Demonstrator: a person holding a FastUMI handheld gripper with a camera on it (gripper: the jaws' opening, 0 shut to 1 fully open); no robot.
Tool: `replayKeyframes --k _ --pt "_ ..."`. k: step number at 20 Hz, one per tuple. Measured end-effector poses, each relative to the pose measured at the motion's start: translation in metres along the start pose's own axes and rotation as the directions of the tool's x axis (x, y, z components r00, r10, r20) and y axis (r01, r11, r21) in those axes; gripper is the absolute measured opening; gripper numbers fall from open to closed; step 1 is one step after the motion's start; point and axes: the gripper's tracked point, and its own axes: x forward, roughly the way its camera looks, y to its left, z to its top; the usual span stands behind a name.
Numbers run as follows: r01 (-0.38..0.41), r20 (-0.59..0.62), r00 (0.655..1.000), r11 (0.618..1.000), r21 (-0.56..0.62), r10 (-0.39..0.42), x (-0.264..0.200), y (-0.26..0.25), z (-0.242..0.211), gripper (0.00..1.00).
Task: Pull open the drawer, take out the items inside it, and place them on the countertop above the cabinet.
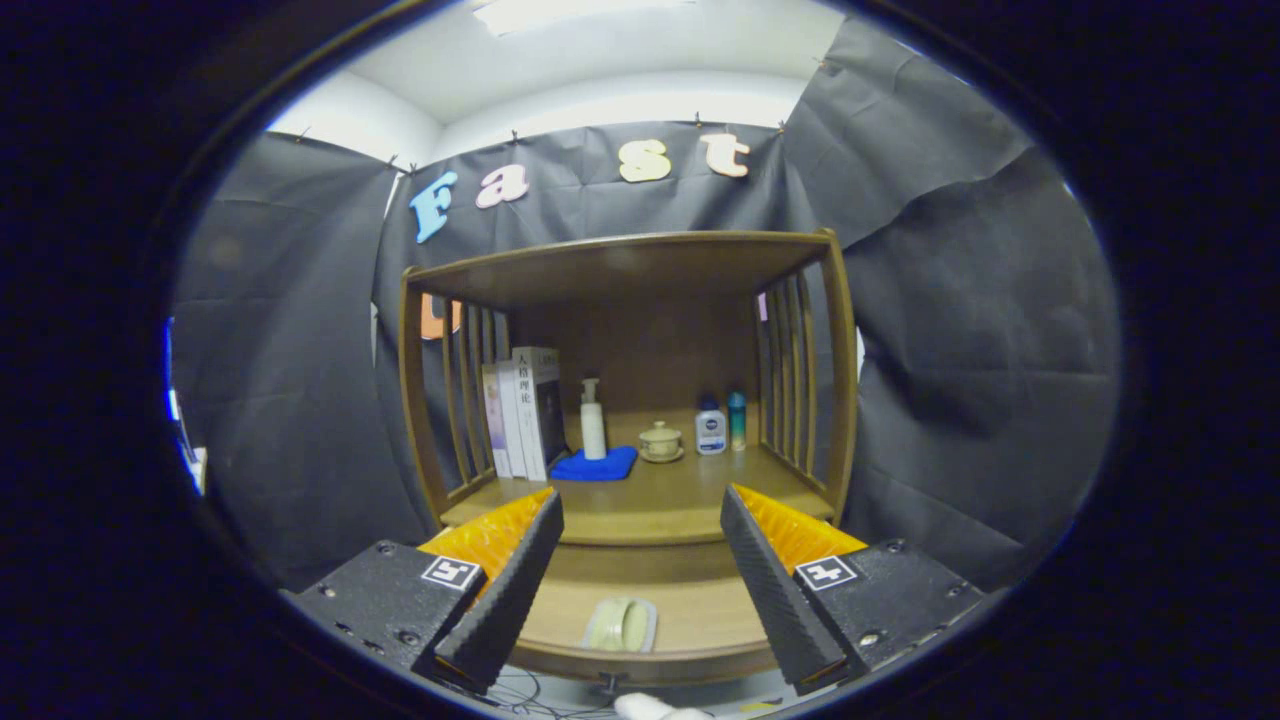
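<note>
Your gripper (640,520) hangs with fingers spread apart, empty, over an open drawer.

The drawer (700,620) sits pulled out below and between your fingers, and a pale green soap dish (621,624) lies in it at about 6 o'clock from the gripper's midpoint. Beyond the fingers, at 12 o'clock, you face the wooden cabinet (835,380) with slatted sides. On its bench (670,495) stand a row of books (522,412) at 11 o'clock, a white pump bottle (593,420) on a blue cloth (596,465) just beside them, a small lidded cup on a saucer (661,441) at the middle, and a white bottle (710,428) touching or just beside a teal bottle (737,420) at 1 o'clock.
</note>
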Motion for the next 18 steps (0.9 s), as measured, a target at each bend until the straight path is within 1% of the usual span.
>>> replayKeyframes --k 2,4,6,7,9,11,13,14,16,18 --pt "-0.003 -0.063 0.998 1.000 0.003 0.004 0.028 0.008 0.001 1.00" --pt "-0.006 -0.152 0.988 1.000 0.013 0.008 0.056 0.016 -0.011 1.00" --pt "-0.008 -0.251 0.968 1.000 0.020 0.013 0.084 0.022 -0.032 1.00" --pt "0.004 -0.311 0.950 1.000 0.016 0.001 0.095 0.022 -0.044 1.00" --pt "0.023 -0.438 0.899 1.000 0.003 -0.019 0.111 0.021 -0.072 1.00" --pt "0.027 -0.558 0.830 1.000 0.002 -0.021 0.123 0.024 -0.100 1.00" --pt "0.042 -0.661 0.750 0.999 -0.006 -0.036 0.121 0.017 -0.125 1.00" --pt "0.043 -0.699 0.715 0.999 0.013 -0.022 0.121 0.020 -0.134 0.99" --pt "0.059 -0.765 0.643 0.998 0.007 -0.033 0.122 0.017 -0.161 0.95" --pt "0.073 -0.805 0.589 0.997 -0.022 -0.061 0.121 0.011 -0.178 0.95"
